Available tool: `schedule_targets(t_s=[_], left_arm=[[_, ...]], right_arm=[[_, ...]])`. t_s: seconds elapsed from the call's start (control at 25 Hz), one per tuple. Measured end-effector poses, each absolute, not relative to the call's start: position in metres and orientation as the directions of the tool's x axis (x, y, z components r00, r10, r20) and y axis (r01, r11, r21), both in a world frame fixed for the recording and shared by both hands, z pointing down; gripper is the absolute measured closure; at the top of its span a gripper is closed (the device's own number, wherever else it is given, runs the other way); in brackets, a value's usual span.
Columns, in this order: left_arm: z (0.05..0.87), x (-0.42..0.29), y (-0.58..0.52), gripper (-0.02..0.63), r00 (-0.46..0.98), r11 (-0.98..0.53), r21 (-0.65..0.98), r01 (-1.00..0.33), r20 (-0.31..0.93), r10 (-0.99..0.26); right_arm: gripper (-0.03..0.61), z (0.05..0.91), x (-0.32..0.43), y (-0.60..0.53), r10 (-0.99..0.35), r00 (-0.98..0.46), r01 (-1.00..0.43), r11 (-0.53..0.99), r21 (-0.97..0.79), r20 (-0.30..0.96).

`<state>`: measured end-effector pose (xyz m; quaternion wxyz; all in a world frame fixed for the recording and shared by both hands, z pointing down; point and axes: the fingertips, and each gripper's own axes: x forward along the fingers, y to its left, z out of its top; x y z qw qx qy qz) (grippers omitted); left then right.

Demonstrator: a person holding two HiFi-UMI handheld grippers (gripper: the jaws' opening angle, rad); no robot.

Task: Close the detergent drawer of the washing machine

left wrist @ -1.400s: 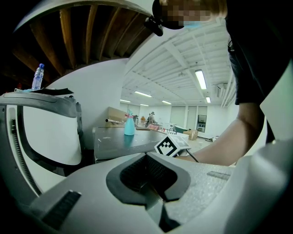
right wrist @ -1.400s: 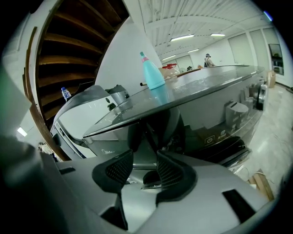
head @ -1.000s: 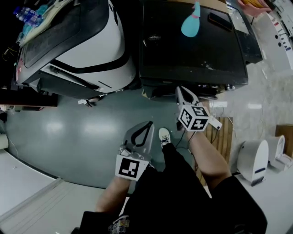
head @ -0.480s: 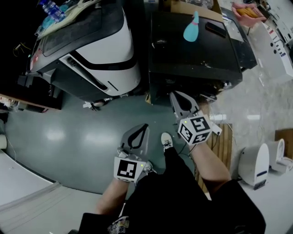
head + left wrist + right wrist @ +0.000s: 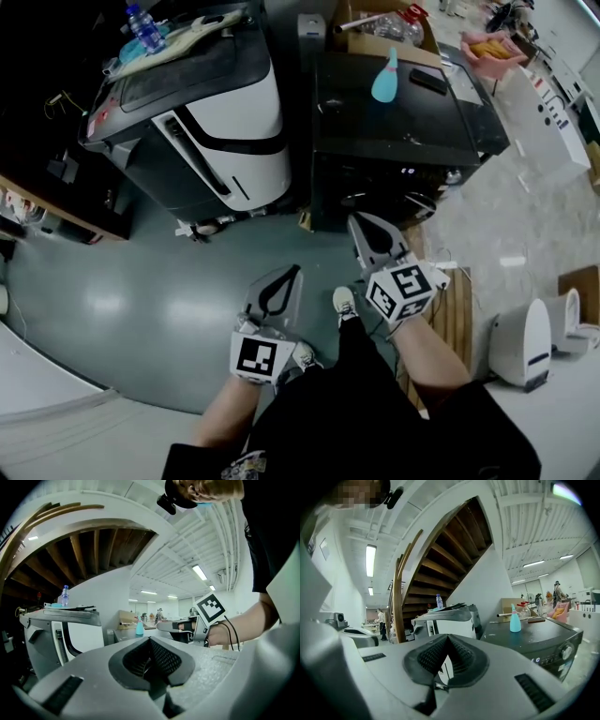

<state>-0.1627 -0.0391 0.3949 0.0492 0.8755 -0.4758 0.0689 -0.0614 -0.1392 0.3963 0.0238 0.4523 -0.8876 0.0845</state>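
Note:
The black washing machine (image 5: 403,112) stands at the top middle of the head view, with a teal spray bottle (image 5: 384,80) on its lid. Its front panel with a lit display (image 5: 536,659) and a knob (image 5: 567,652) shows in the right gripper view; I cannot make out the detergent drawer. My right gripper (image 5: 356,220) is shut and empty, held in the air just short of the machine's front. Lower and further left over the grey floor, my left gripper (image 5: 291,270) is shut too, with nothing between its jaws. The left gripper view shows the right gripper (image 5: 164,625) ahead of it.
A white and black machine (image 5: 216,122) stands left of the washer, with a water bottle (image 5: 145,28) on top. A cardboard box (image 5: 375,23) sits behind the washer. A wooden slat mat (image 5: 459,300) and a white appliance (image 5: 520,337) are at the right. A wooden staircase (image 5: 440,559) rises behind.
Both grippers have risen and come closer to the machines. The head view has tipped, so more of the machines' tops shows. Both grippers stay shut.

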Motion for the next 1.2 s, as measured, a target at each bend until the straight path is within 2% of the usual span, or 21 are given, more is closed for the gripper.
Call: schedule_targets(t_s=[0.48,0.68,1.2], left_arm=[[0.394,-0.191,0.035,0.611,0.565,-0.564,0.054,-0.824,0.152,-0.811],[0.388,-0.174,0.053,0.611,0.594,-0.591,0.062,-0.804,0.099,-0.798],[0.378,-0.104,0.088,0.611,0.593,-0.592,0.049,-0.804,0.138,-0.793]], right_arm=[[0.580,0.373,-0.064,-0.029,-0.827,-0.556,-0.831,0.548,-0.098,0.085],[0.580,0.366,-0.046,0.003,-0.843,-0.530,-0.847,0.523,-0.093,0.088],[0.580,0.349,0.011,0.049,-0.819,-0.569,-0.822,0.562,-0.099,0.071]])
